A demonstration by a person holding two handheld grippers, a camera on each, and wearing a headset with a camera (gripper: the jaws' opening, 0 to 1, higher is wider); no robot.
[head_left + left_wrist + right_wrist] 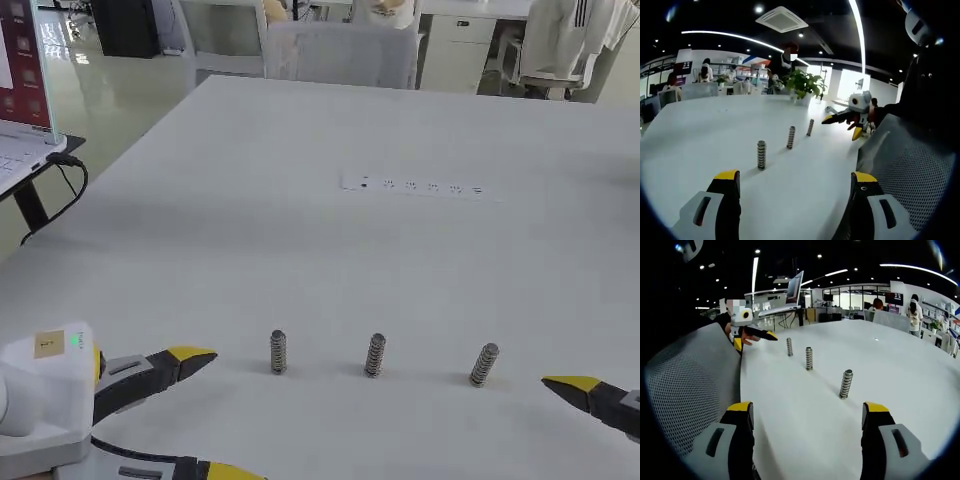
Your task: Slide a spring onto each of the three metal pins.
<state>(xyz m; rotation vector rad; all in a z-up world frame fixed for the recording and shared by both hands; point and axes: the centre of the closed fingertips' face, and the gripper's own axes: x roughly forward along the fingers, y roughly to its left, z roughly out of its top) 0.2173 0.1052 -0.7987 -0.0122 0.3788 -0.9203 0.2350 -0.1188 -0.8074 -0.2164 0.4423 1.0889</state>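
Three short coil springs stand upright in a row on the white table (300, 230), each on a pin: the left spring (278, 352), the middle spring (375, 355) and the right spring (484, 365). My left gripper (214, 414) is open at the near left, its yellow tips just left of the left spring (761, 154). The left gripper view also has the middle spring (790, 137) and the far one (810, 127). My right gripper (807, 407) is open and empty, a short way from the nearest spring (845, 384). One of its fingertips (572, 384) enters at the right edge.
A flush power strip (410, 186) is set into the table's middle. A laptop (20, 90) stands on a stand off the left edge. Mesh chairs (340, 55) line the far side, and one mesh chair (910, 165) is close by me. People sit in the background.
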